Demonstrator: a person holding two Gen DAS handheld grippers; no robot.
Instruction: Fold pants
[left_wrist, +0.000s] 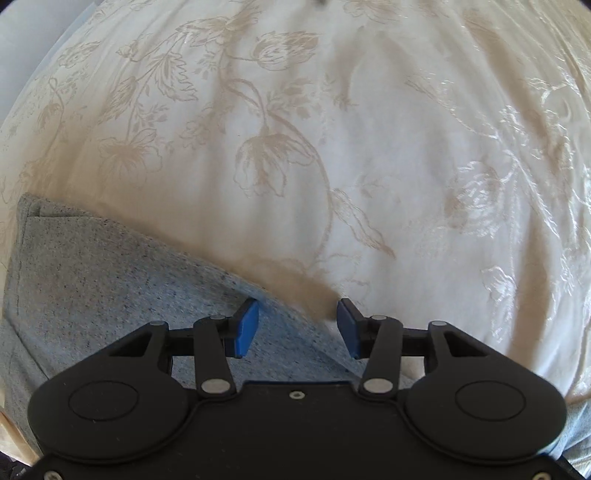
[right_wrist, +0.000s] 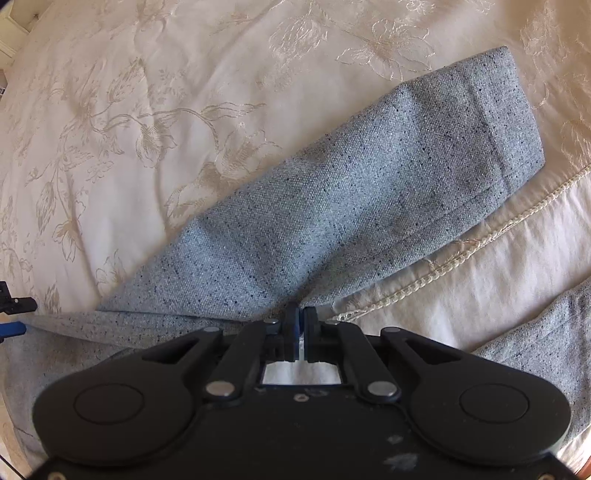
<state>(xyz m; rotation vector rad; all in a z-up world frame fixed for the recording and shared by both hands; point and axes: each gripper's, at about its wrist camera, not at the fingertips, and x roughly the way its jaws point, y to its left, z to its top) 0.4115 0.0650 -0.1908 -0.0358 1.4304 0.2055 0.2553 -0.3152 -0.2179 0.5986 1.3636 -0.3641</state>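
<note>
- The left tool (left_wrist: 297, 328), black with blue pads, points straight down and is released: its two pads stand well apart with nothing pinched between them.
- Its left blue pad (left_wrist: 245, 328) hangs over the speckled grey-blue woven pants (left_wrist: 110, 280); its right pad sits past the cloth's slanting edge, over the bedspread, so that edge runs through the gap.
- In the left wrist view the pants fill the lower left, lying flat, with a stitched hem end at the far left and a brown shadow along the slanting edge.
- The right tool (right_wrist: 300, 325), also black with blue pads, is clenched, its fingers drawn together; the tips sit at the near edge of the pants where a leg meets the rest of the cloth. Whether any fabric is caught between them cannot be told.
- From the right tool one pant leg (right_wrist: 351, 177) stretches away up and to the right, flat, ending in a doubled hem near the top right corner.
- More of the same grey cloth lies at the left of the tool and at the lower right edge of the right wrist view.
- Everything rests on a bed covered with a cream bedspread with embroidered flowers (left_wrist: 369, 129), which has a corded trim (right_wrist: 443, 266) running just beside the leg.
- A piece of the left tool shows at the far left edge of the right wrist view, touching the cloth's edge.
</note>
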